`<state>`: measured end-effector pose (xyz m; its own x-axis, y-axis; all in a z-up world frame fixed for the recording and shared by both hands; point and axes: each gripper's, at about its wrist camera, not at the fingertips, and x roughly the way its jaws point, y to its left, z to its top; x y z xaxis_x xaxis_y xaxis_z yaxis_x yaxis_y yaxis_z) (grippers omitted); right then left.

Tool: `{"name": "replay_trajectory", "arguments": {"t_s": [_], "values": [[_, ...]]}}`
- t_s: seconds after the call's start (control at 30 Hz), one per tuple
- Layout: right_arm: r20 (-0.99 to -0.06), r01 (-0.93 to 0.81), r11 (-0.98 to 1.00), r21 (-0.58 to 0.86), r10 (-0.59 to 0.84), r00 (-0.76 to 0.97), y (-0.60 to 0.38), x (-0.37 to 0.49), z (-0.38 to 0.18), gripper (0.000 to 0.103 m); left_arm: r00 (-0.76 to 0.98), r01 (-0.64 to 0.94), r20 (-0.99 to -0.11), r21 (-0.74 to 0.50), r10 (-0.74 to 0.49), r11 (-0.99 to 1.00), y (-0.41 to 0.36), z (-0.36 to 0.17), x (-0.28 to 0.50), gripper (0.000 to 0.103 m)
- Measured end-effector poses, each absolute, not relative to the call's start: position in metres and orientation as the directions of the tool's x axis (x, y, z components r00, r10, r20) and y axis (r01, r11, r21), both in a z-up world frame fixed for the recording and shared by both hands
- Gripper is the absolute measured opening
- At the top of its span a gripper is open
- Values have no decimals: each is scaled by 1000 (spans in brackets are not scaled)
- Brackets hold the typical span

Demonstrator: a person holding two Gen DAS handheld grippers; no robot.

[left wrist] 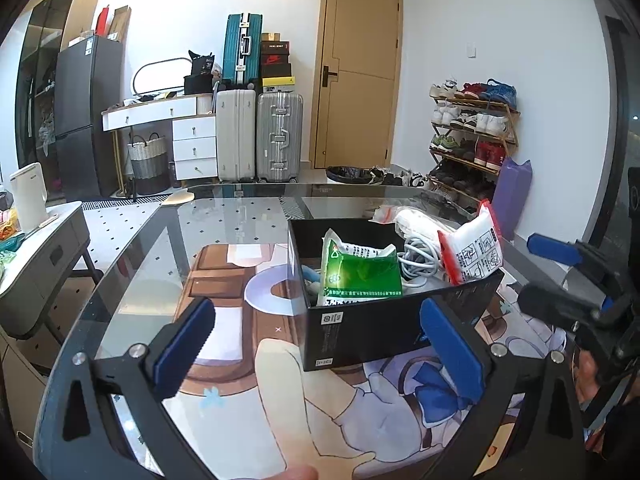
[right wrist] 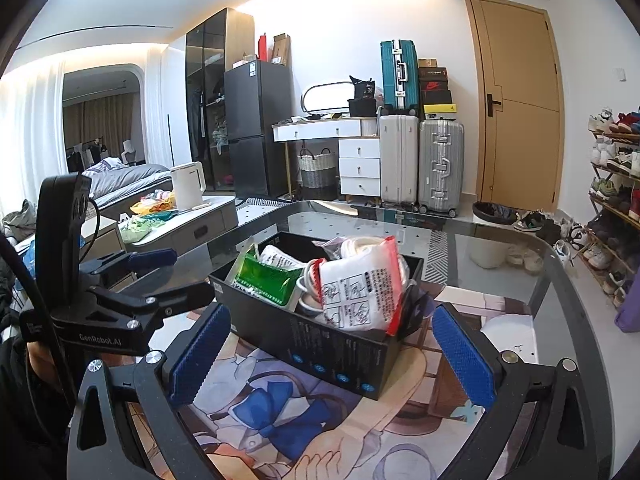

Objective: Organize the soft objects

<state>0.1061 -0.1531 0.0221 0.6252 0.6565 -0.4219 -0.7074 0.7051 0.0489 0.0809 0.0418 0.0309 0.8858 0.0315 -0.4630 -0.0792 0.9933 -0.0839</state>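
Note:
A black box (left wrist: 360, 332) (right wrist: 340, 352) stands on the glass table's printed mat. In it lie a green pouch (left wrist: 360, 274) (right wrist: 268, 280), a white packet with red edges (left wrist: 476, 252) (right wrist: 360, 292), a coiled white cable (left wrist: 418, 258) and another white pack at the back (right wrist: 360, 246). My left gripper (left wrist: 318, 348) is open and empty, just short of the box's near wall. My right gripper (right wrist: 330, 356) is open and empty, its fingers either side of the box's near corner. Each gripper shows in the other's view: right (left wrist: 568, 276), left (right wrist: 132, 276).
The glass table (left wrist: 224, 216) (right wrist: 500, 256) carries an anime-print mat (left wrist: 256, 364) (right wrist: 280, 420). A side table with a white kettle (left wrist: 28, 196) (right wrist: 188, 186) stands to the left. Suitcases (left wrist: 260, 140), a door and a shoe rack (left wrist: 472, 136) line the far wall.

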Motion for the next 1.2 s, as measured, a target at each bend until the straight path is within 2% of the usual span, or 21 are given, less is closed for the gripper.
{"name": "replay_trajectory", "arguments": {"t_s": [1.2], "values": [[-429, -716, 697, 33, 657, 620, -148, 106, 12, 102, 902, -83, -429, -40, 58, 996, 31, 33, 71, 103]]}}
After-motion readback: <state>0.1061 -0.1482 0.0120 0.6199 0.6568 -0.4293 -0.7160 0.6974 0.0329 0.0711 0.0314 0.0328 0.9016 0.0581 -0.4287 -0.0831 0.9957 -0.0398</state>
